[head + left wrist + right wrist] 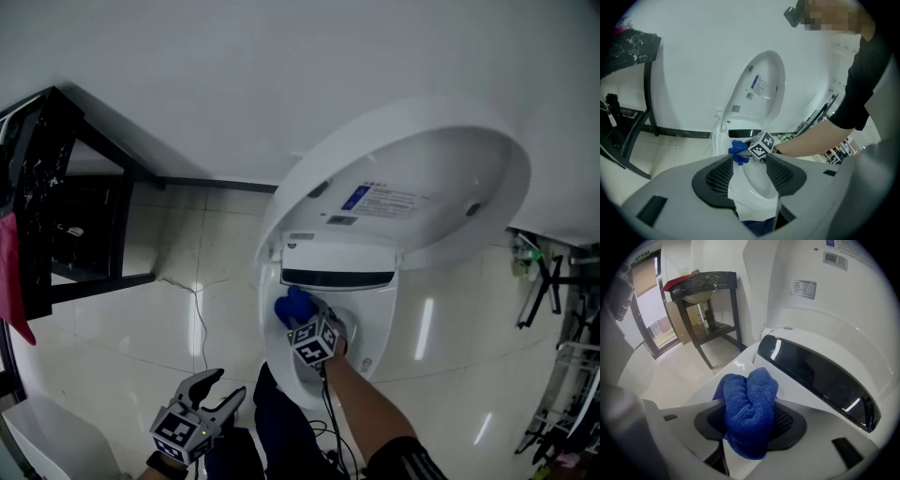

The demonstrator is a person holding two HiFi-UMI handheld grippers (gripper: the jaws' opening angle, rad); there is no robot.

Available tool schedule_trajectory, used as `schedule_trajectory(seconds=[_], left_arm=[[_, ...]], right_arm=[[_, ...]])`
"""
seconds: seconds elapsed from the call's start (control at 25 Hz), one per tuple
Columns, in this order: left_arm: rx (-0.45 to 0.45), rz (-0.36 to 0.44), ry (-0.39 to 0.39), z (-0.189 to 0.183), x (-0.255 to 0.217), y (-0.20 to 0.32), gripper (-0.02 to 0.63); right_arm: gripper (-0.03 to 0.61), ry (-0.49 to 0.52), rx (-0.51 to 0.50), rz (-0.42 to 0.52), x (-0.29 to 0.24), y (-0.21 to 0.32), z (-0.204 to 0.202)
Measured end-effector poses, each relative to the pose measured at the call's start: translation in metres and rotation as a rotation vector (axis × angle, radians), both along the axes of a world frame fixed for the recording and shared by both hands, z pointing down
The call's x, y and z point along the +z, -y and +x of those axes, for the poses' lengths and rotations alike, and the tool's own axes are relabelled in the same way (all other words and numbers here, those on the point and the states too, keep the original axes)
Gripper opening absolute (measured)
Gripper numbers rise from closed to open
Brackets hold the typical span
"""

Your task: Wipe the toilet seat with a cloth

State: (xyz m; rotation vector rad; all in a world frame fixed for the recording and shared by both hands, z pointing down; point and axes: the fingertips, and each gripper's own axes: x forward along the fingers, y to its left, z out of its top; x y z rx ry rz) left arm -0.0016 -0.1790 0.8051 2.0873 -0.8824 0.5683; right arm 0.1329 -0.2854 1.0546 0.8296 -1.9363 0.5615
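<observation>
The right gripper (750,422) has its jaws closed on a bunched blue cloth (749,411). The cloth fills the gap between the jaws and bulges well past their tips. The left gripper (749,164) hangs low and well back from the toilet, jaws wide apart, with nothing between them.

**Position.** The cloth sits over the rear left part of the toilet seat (736,363). The black panel (811,376) lies just ahead and to the right of the right jaws, and the raised lid (412,178) stands beyond it. Whether the cloth touches the seat cannot be determined from these views.

**Hazards**

1. Cloth slip. The cloth is held as a loose wad, not a flat fold. Drag against the seat during a stroke may pull it out of the jaws, and it would probably drop into the bowl below them.
2. Partial coverage. A rounded wad probably contacts only a narrow strip, so areas of the seat may be missed.
3. Hard contact. Heavy downward pressure may compress the wad until the jaw tips scrape the seat.
4. Collision. A stroke pushed forward past the jaws may strike the black panel or knock the lid.
5. Cable snag. The cable (328,412) trailing behind the right gripper hangs near the front of the toilet and may catch on a long sweep.
</observation>
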Motion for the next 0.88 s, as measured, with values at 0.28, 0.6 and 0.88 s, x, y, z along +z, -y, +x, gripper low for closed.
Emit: schedule_trajectory(seconds=[0.28, 0.6, 0.88], left_arm=[[-0.012, -0.005, -0.001, -0.005, -0.006, -0.001, 0.230], [0.007, 0.014, 0.001, -0.006, -0.030, -0.004, 0.230], [0.068, 0.118, -0.006, -0.018, -0.079, -0.018, 0.230]], right_arm=[[0.225, -0.036, -0.286, -0.163, 0.007, -0.084, -0.046], [0.222, 0.006, -0.266, -0.270, -0.001, -0.153, -0.047], [0.222, 0.309, 0.127, -0.148, -0.118, -0.088, -0.045]])
